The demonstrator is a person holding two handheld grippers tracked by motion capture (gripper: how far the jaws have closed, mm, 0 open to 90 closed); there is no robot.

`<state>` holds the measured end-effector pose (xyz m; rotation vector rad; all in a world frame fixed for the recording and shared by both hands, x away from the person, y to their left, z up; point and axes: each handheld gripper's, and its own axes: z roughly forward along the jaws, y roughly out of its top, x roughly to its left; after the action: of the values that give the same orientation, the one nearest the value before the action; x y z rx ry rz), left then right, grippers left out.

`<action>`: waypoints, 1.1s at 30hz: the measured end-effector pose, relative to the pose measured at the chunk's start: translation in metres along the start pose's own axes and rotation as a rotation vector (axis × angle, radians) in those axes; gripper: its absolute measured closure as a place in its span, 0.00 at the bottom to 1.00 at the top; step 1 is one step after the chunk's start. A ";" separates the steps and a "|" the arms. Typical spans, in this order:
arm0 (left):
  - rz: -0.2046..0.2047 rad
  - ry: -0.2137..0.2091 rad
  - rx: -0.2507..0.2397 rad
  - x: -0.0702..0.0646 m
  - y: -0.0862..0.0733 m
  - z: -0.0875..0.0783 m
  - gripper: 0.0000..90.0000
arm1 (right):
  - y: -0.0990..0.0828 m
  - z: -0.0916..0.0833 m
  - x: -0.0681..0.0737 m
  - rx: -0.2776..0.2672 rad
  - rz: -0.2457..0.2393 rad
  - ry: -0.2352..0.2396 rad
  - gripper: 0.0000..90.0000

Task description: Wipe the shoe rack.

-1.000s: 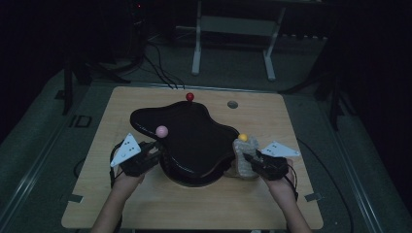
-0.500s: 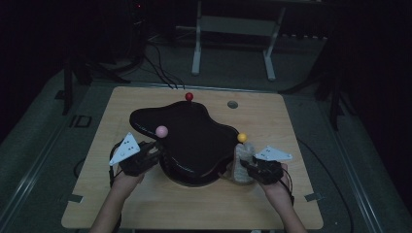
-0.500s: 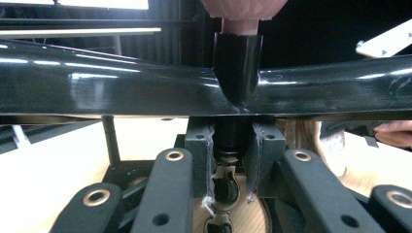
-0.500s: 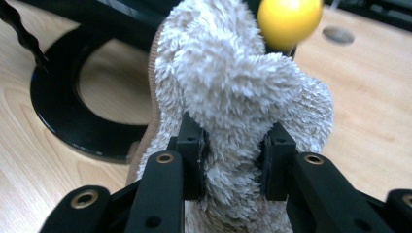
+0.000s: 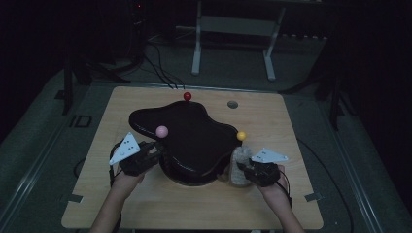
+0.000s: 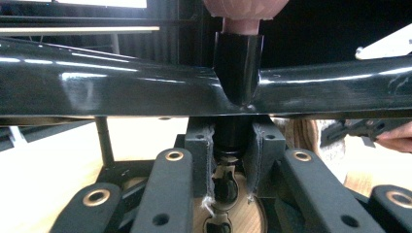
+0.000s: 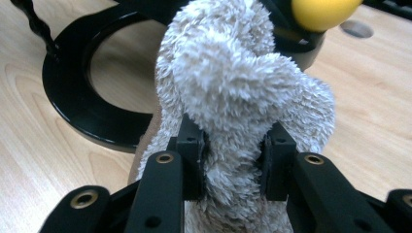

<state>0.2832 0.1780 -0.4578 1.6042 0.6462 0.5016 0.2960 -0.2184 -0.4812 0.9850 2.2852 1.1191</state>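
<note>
Sock (image 7: 238, 92), fluffy and beige, is pinched in the right claw (image 7: 232, 162) beside the yellow knob (image 5: 241, 136) of the glossy black stand (image 5: 192, 138) on the counter (image 5: 272, 116). The left claw (image 6: 233, 155) clamps the stand's post under the pink knob (image 5: 162, 131), steadying it. Judged step: fitting the sock to the yellow knob; next, lift its opening over that knob.

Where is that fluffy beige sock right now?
The fluffy sock is at the table's right front, pinched in the right tongs, just below the yellow ball on the black stand.
</note>
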 end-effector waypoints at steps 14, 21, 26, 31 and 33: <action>-0.023 -0.014 -0.004 0.000 -0.001 0.000 0.83 | 0.018 -0.018 0.012 -0.082 -0.010 0.036 0.76; -0.018 -0.008 -0.002 0.000 -0.001 0.000 0.83 | 0.048 -0.049 0.028 -0.215 -0.068 0.067 0.76; -0.024 -0.013 -0.002 0.000 -0.001 0.000 0.83 | 0.063 -0.061 0.038 -0.287 -0.089 0.097 0.76; -0.028 -0.019 0.000 0.001 -0.001 0.000 0.83 | 0.057 -0.031 0.039 -0.220 -0.083 0.093 0.76; -0.031 -0.024 -0.002 0.001 -0.001 0.000 0.83 | 0.052 -0.026 0.036 -0.224 -0.060 0.091 0.76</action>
<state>0.2838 0.1789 -0.4589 1.5939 0.6518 0.4590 0.2773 -0.1831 -0.4256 0.7892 2.1826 1.3845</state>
